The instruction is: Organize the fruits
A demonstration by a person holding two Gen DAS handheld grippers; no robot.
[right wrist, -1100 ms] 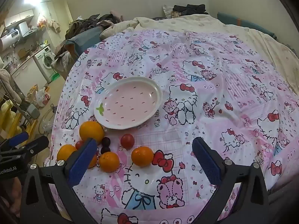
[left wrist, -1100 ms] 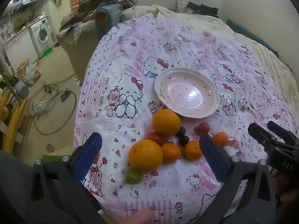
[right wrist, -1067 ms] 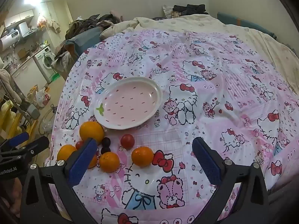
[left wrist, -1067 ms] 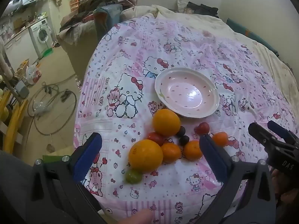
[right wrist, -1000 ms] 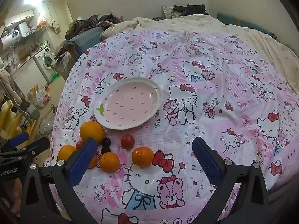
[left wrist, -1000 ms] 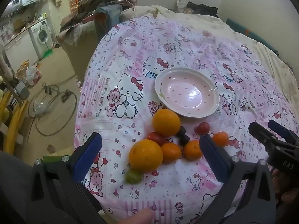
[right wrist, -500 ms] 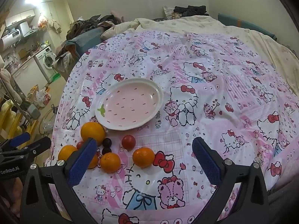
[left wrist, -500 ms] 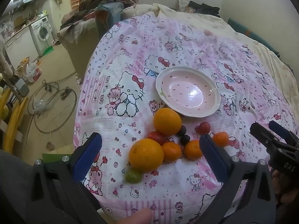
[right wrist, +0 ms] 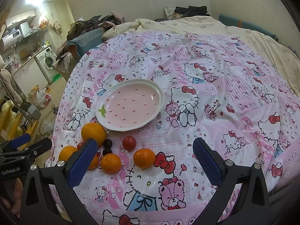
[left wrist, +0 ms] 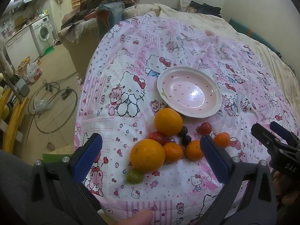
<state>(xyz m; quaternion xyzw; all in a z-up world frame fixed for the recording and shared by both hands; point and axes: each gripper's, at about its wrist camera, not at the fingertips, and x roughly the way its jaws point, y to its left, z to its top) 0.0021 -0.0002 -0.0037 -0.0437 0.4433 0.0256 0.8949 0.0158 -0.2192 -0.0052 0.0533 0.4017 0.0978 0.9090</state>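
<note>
- While both grippers are hovering low in their frames, the left gripper (left wrist: 151, 155) and right gripper (right wrist: 144, 159) are holding their jaws spread wide, gripping nothing.
- Just beyond, mid-frame, the fruits are lying loose on the bed (left wrist: 187, 37): a large orange (left wrist: 147, 155), a green fruit (left wrist: 134, 176), tangerines, tomatoes.
- Farther up, the pink plate (right wrist: 129, 105) is sitting empty, so sorting looks unstarted; every fruit is awaiting placement.

Both wrist views face forward over bed, sharing plate (left wrist: 189, 91) (right wrist: 131, 105), fruit.
</note>
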